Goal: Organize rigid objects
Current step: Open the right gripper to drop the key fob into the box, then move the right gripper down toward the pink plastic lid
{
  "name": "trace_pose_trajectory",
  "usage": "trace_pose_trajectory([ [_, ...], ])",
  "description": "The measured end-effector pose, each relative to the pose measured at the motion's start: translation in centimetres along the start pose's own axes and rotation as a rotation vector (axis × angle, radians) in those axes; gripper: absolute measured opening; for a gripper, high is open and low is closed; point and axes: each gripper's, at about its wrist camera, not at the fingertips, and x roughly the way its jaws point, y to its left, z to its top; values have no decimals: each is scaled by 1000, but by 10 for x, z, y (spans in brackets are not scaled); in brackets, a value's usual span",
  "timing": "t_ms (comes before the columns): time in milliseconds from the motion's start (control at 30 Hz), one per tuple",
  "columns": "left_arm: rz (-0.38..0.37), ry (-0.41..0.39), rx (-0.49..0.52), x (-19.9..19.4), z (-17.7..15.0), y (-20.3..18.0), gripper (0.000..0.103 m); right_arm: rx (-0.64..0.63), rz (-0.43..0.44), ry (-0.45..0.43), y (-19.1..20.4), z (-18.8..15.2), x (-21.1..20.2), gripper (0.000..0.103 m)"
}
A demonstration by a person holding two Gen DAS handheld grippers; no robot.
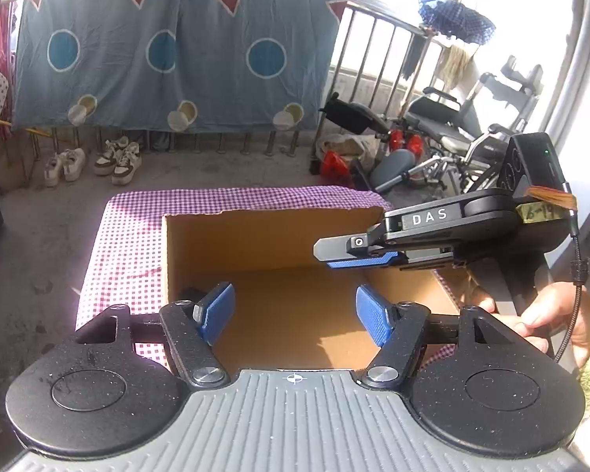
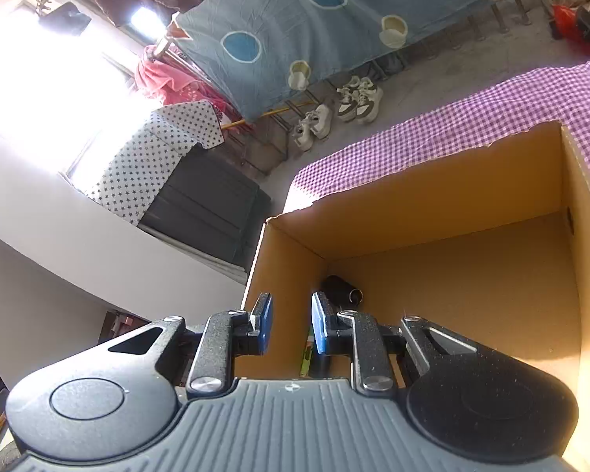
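An open cardboard box (image 1: 271, 236) stands on a purple checked cloth (image 1: 126, 244). My left gripper (image 1: 295, 316) is open and empty above the box's near side. My right gripper (image 2: 292, 324) hangs over the box's corner (image 2: 444, 192), fingers a little apart with nothing between them; it also shows in the left wrist view (image 1: 358, 253), reaching in from the right. A dark cylinder with a metal end (image 2: 344, 289) lies on the box floor in the corner, just beyond the right fingertips. A green-edged item (image 2: 305, 358) below them is mostly hidden.
White shoes (image 1: 94, 159) sit on the concrete floor under a blue sheet (image 1: 169, 51) hung on a railing. A wheelchair and clutter (image 1: 444, 133) stand at the back right. A dark cabinet (image 2: 208, 204) stands by the white wall left of the table.
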Motion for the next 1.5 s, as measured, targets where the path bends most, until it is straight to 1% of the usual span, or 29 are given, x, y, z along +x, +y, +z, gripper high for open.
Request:
trace_pose_trajectory([
  [67,13,-14,24,-12,-11,-10,74,-69,11,-37,10,-17,-30,27],
  [100,21,-18,28,-16,-15,-13,74,-92,12,-55,14,-25,-41,37],
  [133,33,-24,33,-21,-21,-17,74,-113,14,-80,19,-33,-54,51],
  [167,40,-27,39,-24,-26,-20,75,-127,18,-108,22,-42,-65,55],
  [200,44,-28,46,-26,-31,-23,76,-138,19,-130,25,-50,-72,56],
  [300,53,-10,63,-29,-46,-30,78,-140,5,-179,28,-74,-87,56],
  [467,72,16,107,-32,-68,-39,80,-134,-2,-189,31,-107,-99,56],
  [633,53,38,137,-39,-88,-45,83,-162,3,-210,43,-129,-107,56],
  [700,48,45,153,-42,-98,-46,86,-176,7,-220,48,-137,-114,56],
  [833,30,53,175,-47,-115,-47,88,-173,1,-238,50,-153,-120,56],
  [867,18,50,182,-49,-122,-46,89,-173,-4,-242,50,-158,-121,56],
  [967,-8,40,214,-50,-139,-49,95,-166,-54,-254,45,-180,-123,56],
  [1033,-22,51,241,-46,-150,-52,95,-143,-91,-258,39,-195,-123,56],
  [1067,-34,68,254,-43,-160,-55,95,-126,-107,-256,34,-202,-122,56],
  [1167,-75,102,259,-31,-176,-62,95,-82,-161,-257,20,-220,-118,56],
  [1200,-87,114,260,-26,-180,-64,95,-63,-187,-253,14,-229,-115,56],
  [1267,-103,143,265,-14,-186,-70,95,-29,-211,-240,3,-236,-107,56],
  [1367,-82,162,295,1,-192,-77,94,16,-212,-212,-14,-243,-97,56],
  [1433,-65,164,299,8,-196,-78,89,26,-211,-188,-19,-243,-89,55],
  [1500,-56,177,288,16,-197,-77,82,21,-203,-160,-22,-240,-79,53],
])
